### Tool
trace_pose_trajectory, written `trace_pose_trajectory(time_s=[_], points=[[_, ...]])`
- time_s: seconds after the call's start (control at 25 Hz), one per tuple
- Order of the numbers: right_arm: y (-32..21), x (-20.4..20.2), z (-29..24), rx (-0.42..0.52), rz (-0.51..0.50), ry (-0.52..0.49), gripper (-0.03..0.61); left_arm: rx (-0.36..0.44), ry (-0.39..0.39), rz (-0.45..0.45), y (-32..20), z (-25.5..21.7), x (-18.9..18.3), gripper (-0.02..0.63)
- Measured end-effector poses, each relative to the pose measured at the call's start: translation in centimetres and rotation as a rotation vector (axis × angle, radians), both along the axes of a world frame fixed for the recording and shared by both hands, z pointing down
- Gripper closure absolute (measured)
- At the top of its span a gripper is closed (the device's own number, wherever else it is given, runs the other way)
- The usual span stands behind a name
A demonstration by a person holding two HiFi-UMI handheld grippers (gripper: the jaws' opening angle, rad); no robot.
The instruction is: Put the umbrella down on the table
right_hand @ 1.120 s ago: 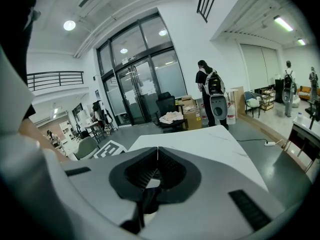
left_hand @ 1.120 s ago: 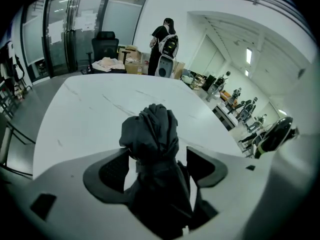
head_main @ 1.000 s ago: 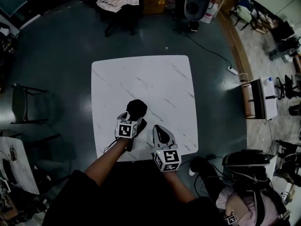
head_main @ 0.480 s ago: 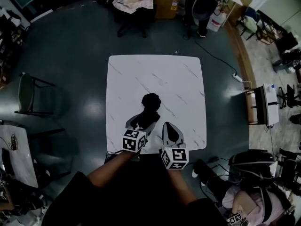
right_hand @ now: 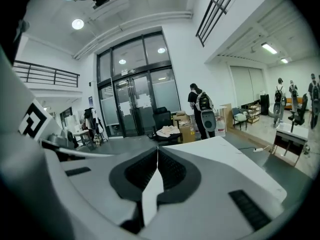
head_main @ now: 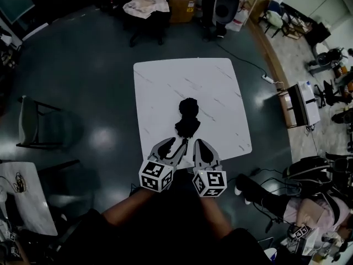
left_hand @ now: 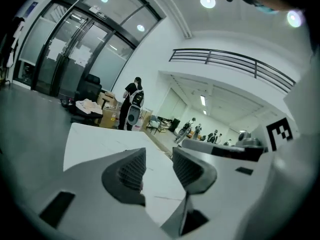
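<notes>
While both tools sit side by side over the near edge of the counter (head_main: pixel 160 87), the umbrella (head_main: pixel 187 116) lies on the white top just ahead of them, in line with the gap between the two. From the head view it reads only as a folded black lump; I cannot make out its handle or strap, or which end points my way.

In its own view the left tool (left_hand: pixel 159 156) has its ribbed pads apart and closing, with nothing but bare counter showing between them. The right tool (right_hand: pixel 157 156) has its jaws pressed together and holds nothing. The broad grey bodies of both tools fill the lower part of their views, blocking the stretch of counter just under the tips.

Seen from above, the left tool (head_main: pixel 176 143) and right tool (head_main: pixel 197 143) point toward the umbrella without touching it (how high they hang over the top I cannot judge). Behind the marker cubes (head_main: pixel 156 175), my forearms (head_main: pixel 127 211) run into shadow and are cut off by the bottom edge.
</notes>
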State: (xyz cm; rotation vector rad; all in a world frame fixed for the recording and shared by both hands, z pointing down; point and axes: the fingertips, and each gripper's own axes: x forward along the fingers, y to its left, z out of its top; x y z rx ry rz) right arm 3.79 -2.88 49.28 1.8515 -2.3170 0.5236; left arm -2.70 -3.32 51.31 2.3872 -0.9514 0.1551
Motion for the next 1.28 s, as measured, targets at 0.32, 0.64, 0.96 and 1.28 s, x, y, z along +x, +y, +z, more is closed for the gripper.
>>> trace_pose_trajectory(time_s=[0.32,0.64,0.96,1.28], points=[[4.5,-7.1,-4.2,0.094,0.02,0.027,0.561,0.227,-0.046,0.004,4.5,-5.6,-6.5,0.581],[7.0,-10.5,-5.3,0.147,0.032,0.105,0.561,0.326,-0.011,0.025,6.6,-7.8,-8.6,0.594],[6.9,-12.2,-6.4,0.203,0.042,0.17,0.561,0.394,-0.022,0.055,6.7,-8.9,-9.2,0.594],[6.5,-13.4,-6.6,0.21,0.04,0.169,0.561,0.406,-0.037,0.079,6.6,-8.6,-9.6,0.594]])
